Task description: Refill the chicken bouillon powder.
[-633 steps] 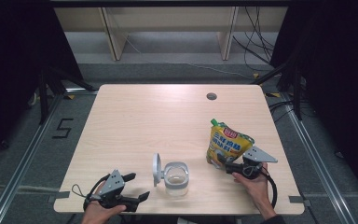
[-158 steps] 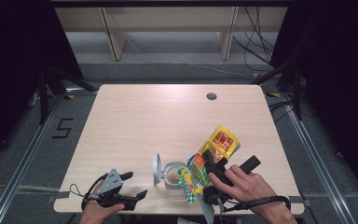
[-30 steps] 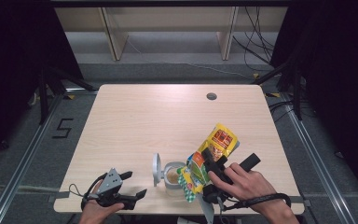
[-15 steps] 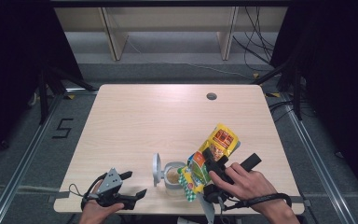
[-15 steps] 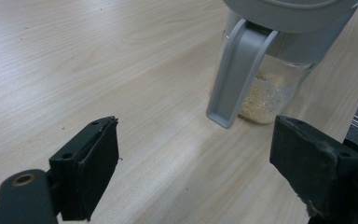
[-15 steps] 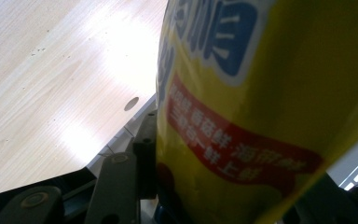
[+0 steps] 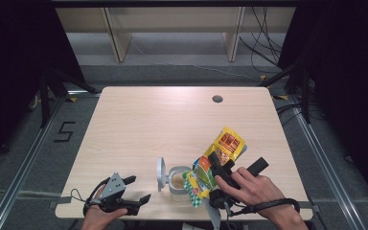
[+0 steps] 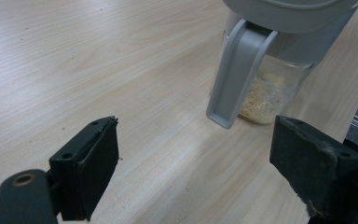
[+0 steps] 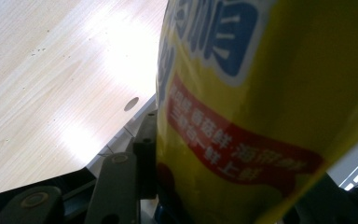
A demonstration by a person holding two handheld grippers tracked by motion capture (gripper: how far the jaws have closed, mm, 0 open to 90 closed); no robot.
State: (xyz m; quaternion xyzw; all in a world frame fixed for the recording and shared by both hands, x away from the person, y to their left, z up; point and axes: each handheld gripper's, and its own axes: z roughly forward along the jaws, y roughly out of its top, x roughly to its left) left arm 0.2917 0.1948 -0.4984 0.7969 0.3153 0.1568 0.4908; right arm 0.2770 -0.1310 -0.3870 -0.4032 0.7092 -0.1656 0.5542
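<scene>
Near the front edge of the pale wooden desk [image 7: 139,124], the right gripper [image 7: 219,167] pinches the yellow bag [image 7: 219,158] tipped over the clear jar [image 7: 176,180], while the left gripper [image 7: 133,189] rests wide open, holding nothing, near the front left corner.

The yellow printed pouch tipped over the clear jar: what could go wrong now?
The yellow printed pouch, clamped in the right gripper, tilts over the clear plastic jar, so powder may miss the mouth and land on the wooden table. The left gripper rests open, apart from the jar, so a nudge could tip it.
</scene>
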